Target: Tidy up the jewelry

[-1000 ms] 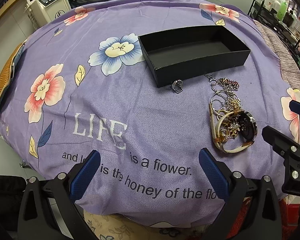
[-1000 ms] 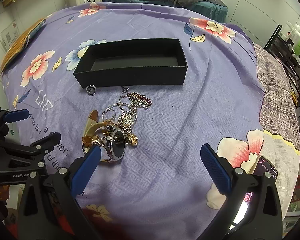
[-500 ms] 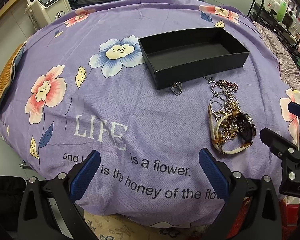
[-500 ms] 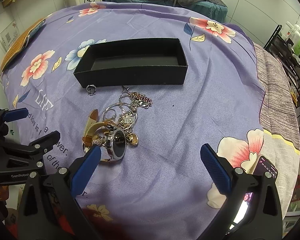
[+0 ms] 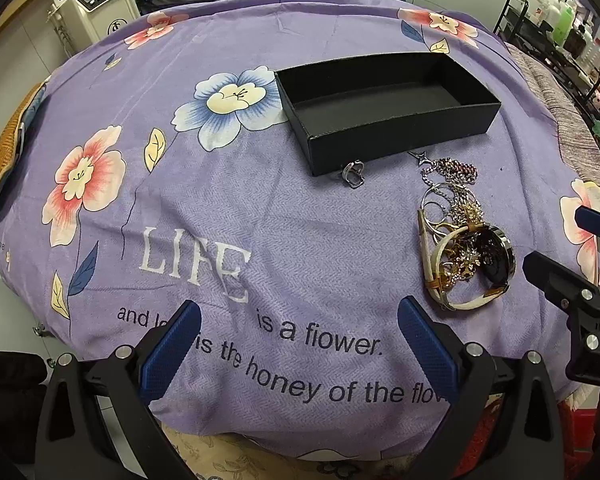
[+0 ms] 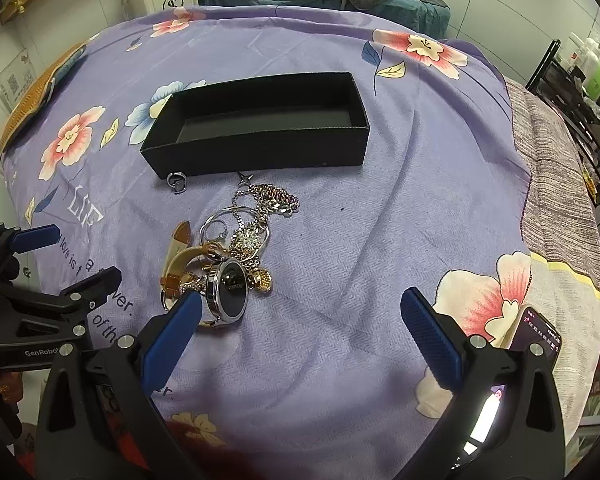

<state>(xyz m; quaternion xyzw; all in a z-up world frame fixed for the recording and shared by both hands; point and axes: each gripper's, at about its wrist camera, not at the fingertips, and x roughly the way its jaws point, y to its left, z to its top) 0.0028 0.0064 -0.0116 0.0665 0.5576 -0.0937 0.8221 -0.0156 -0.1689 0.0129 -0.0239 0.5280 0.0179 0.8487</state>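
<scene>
Purple bedspread (image 5: 260, 208), printed with flowers and lettering, carries everything I am working with: a black box (image 6: 256, 156) standing bare inside, a small silver ring (image 6: 177, 181) lying just beside its near wall, and a tangled heap of jewelry (image 6: 236, 248) closer to me. My left gripper (image 5: 298, 338) hovers above the printed words with its jaws wide apart and nothing between them; my right gripper (image 6: 300, 330) hangs just short of the heap, jaws equally wide and holding nothing, its left blue pad (image 6: 172, 330) overlapping the edge of the watch (image 6: 228, 292) in the right wrist view. I judge the sorting has not begun, since nothing lies in the box. The next move, as I read it, calls for the right gripper to come down on one piece, probably the watch at the near end of the heap, and lift it free without dragging the chains (image 5: 450, 172) knotted behind it. How many pieces make up the heap I cannot tell; bangles, chains and sparkling bits overlap too closely to count. A phone (image 6: 536, 330) at the bed's right edge is half hidden behind my right finger, and the bottles on the rack (image 5: 556, 28) beyond are too small to read.
</scene>
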